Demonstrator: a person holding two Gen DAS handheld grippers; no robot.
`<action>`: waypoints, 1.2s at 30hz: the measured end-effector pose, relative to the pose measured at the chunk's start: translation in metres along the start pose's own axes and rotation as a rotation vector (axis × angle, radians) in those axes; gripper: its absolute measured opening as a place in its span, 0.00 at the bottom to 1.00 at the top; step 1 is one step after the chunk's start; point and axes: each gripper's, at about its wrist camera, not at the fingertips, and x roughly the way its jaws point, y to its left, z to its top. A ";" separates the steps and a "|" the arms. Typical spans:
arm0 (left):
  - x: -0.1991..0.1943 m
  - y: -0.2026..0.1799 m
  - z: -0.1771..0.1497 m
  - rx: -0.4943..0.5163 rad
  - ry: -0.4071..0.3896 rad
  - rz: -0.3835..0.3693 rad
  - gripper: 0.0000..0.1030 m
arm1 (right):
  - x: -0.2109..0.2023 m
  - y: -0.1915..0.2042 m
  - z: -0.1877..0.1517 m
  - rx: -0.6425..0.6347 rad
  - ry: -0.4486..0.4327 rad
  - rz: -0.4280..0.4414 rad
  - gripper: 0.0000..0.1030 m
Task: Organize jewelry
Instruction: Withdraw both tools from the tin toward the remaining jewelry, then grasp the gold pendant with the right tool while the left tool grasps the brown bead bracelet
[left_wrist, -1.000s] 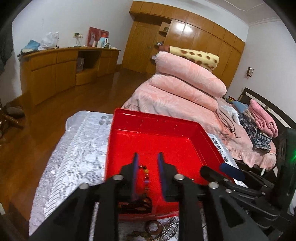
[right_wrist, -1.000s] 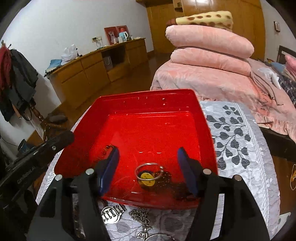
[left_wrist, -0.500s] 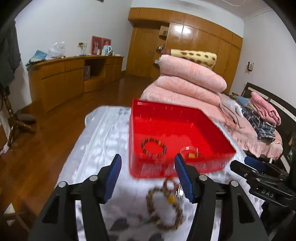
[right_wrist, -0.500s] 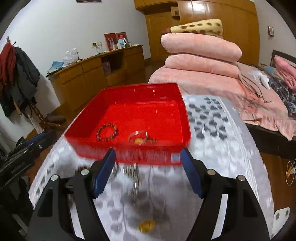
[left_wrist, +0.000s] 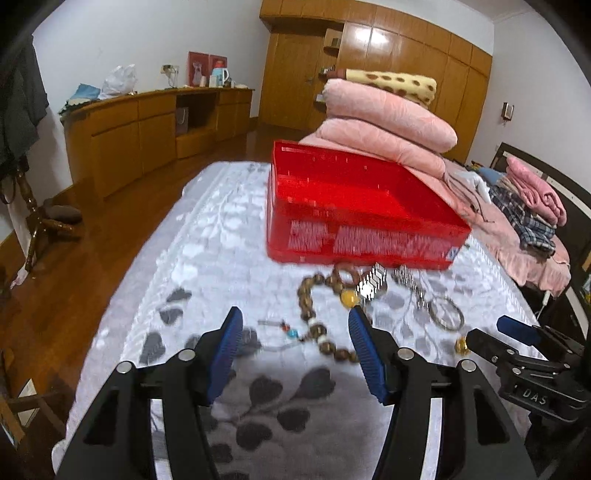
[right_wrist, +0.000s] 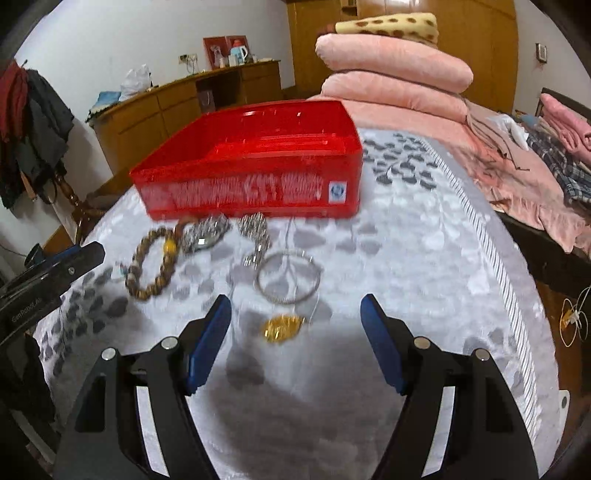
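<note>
A red plastic tray (left_wrist: 354, 206) (right_wrist: 258, 162) stands on the grey floral cloth. Loose jewelry lies in front of it: a brown bead bracelet (left_wrist: 314, 317) (right_wrist: 147, 266), a silver watch (left_wrist: 371, 284) (right_wrist: 205, 234), a silver chain (left_wrist: 410, 284) (right_wrist: 255, 232), a thin silver bangle (left_wrist: 445, 314) (right_wrist: 288, 277) and a gold pendant (right_wrist: 282, 326). My left gripper (left_wrist: 295, 343) is open and empty, pulled back over the cloth near the bead bracelet. My right gripper (right_wrist: 295, 332) is open and empty, its fingers either side of the gold pendant.
The cloth-covered table (left_wrist: 207, 258) drops to a wooden floor on the left. A bed with pink quilts (left_wrist: 384, 122) lies behind and right. A wooden sideboard (left_wrist: 140, 129) stands along the far wall. A small blue-bead trinket (left_wrist: 284, 328) lies near my left gripper.
My left gripper opened and let a bead bracelet drop in the tray. Both grippers pulled back from the tray and now hang over the loose jewelry on the cloth.
</note>
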 end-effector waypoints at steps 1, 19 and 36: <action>0.001 0.000 -0.002 -0.001 0.008 0.000 0.57 | 0.001 0.001 -0.003 -0.002 0.009 0.002 0.69; 0.015 0.001 -0.012 -0.017 0.069 -0.003 0.61 | 0.018 0.007 -0.005 -0.024 0.082 0.021 0.40; 0.019 -0.001 -0.012 -0.005 0.082 -0.010 0.61 | 0.012 0.010 -0.004 -0.047 0.070 0.032 0.23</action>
